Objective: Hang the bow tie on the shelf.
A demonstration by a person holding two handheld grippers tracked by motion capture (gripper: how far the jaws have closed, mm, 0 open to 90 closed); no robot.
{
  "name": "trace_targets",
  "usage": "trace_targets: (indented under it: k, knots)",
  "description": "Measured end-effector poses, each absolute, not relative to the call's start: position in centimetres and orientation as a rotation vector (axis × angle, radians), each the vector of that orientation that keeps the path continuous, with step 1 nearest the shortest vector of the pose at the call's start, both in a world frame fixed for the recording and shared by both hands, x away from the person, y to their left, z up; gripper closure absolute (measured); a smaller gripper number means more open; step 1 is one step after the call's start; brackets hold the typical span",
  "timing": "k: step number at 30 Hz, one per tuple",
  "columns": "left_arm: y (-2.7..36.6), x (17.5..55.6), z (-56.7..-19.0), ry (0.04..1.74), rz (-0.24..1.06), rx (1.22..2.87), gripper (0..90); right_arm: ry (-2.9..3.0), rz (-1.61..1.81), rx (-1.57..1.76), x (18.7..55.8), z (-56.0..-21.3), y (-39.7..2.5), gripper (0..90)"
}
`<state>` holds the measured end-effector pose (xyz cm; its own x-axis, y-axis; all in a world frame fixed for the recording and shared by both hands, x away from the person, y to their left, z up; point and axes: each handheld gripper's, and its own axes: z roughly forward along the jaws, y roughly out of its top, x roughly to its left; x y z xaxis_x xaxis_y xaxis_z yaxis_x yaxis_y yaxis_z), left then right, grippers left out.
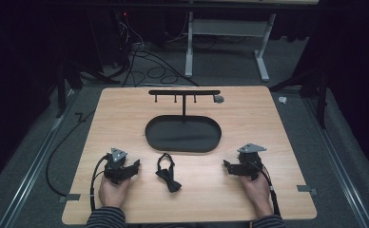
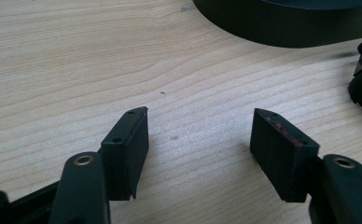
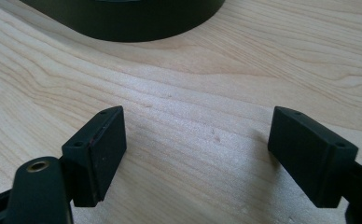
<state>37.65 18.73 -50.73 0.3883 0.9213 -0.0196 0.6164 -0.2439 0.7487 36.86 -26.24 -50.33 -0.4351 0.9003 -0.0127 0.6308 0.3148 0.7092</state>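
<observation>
A fixed high camera looks forward and down over the whole wooden surface point(image 1: 249, 190), while both gripper cameras ride low and close, each facing the same black oval tray point(image 1: 182, 134) at mid-table.

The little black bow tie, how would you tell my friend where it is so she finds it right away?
Start at the light wooden table and find the big black oval tray with a hanger stand rising from it. Just in front of the tray, between the left gripper and right gripper, lies the small black fabric bow tie. It is the one soft, floppy thing, with a thin strap looped behind it.
</observation>
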Motion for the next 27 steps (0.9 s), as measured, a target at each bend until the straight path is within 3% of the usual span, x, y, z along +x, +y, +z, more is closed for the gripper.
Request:
trace_targets:
  k: [27]
  knots:
    - [17.9, 37.3, -49.7, 1.305, 0.530, 2.004, 37.6, 2.179, 0.896, 1.359, 36.9, -50.3, -26.2, 20.6]
